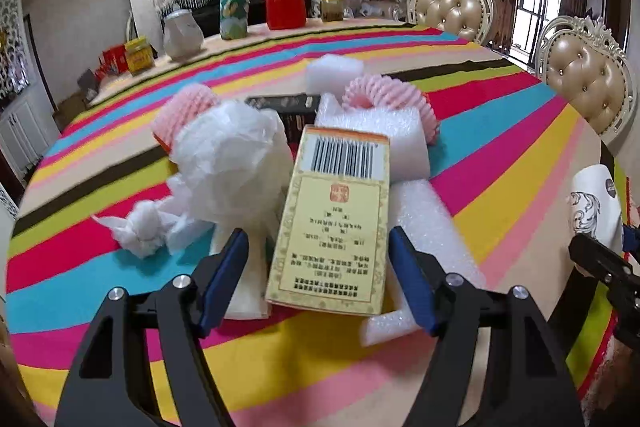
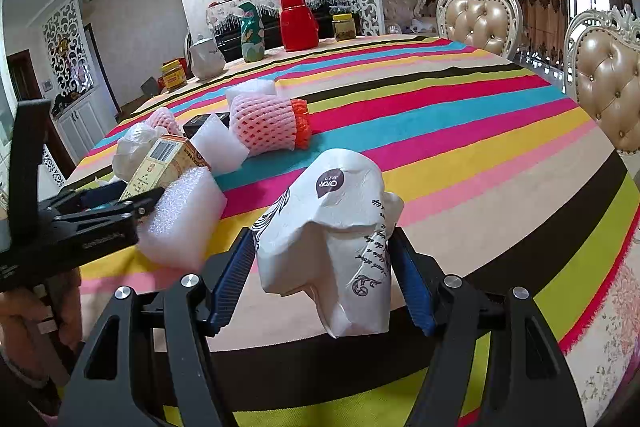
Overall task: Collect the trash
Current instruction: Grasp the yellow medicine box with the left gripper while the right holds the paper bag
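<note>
On the crumpled white paper bag (image 2: 332, 251) I can read a dark round badge with "OTOR" (upside down), plus cursive script down its side too small for me to make out. The yellow box (image 1: 340, 223) carries a barcode and a red seal; its printed lines stay illegible.

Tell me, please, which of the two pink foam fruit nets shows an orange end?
The right-hand pink net, beside the white foam blocks; the other sits behind crumpled white plastic.
</note>
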Available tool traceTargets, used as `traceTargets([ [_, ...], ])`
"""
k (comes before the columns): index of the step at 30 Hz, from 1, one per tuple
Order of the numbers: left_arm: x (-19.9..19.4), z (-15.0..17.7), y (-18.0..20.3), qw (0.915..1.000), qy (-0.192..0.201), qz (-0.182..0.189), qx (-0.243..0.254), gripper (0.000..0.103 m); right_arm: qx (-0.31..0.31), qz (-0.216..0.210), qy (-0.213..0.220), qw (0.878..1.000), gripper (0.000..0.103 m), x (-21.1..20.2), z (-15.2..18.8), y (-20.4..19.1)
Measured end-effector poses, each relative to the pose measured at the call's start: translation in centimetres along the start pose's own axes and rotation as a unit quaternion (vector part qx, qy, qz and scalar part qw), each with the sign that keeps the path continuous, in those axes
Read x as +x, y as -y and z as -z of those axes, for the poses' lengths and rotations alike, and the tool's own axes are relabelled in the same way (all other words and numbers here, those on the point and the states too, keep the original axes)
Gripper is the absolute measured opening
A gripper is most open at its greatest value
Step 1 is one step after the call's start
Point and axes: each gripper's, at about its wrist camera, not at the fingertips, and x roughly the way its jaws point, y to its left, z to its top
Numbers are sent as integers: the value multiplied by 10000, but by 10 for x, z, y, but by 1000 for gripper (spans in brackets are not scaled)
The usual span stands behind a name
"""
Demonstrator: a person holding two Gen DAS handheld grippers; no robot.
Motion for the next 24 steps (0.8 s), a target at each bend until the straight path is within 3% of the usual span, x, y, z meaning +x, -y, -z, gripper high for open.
traceTargets([
  [1, 0, 1, -2, 10000, 2, 26, -46, 66, 12, -11, -12, 10000, 65, 0, 0, 1],
  [2, -1, 3, -3, 9999, 8, 87, -85, 52, 26, -15, -32, 10000, 65, 1, 1, 1],
  [7, -15, 13, -2, 9995, 312, 61, -84, 50, 24, 23, -32, 10000, 65, 1, 0, 1],
  [12, -58, 26, 2, 9933, 1150, -78, -107, 49, -109, 53, 0, 9999, 65, 0, -1, -5],
  [16, -82, 35, 1, 9858, 1659, 49, -265, 49, -249, 105, 28, 9996, 65, -1, 1, -10],
  [24, -94, 36, -1, 9785, 2029, -13, -378, 49, -493, 226, 155, 9984, 65, -6, 2, -20],
])
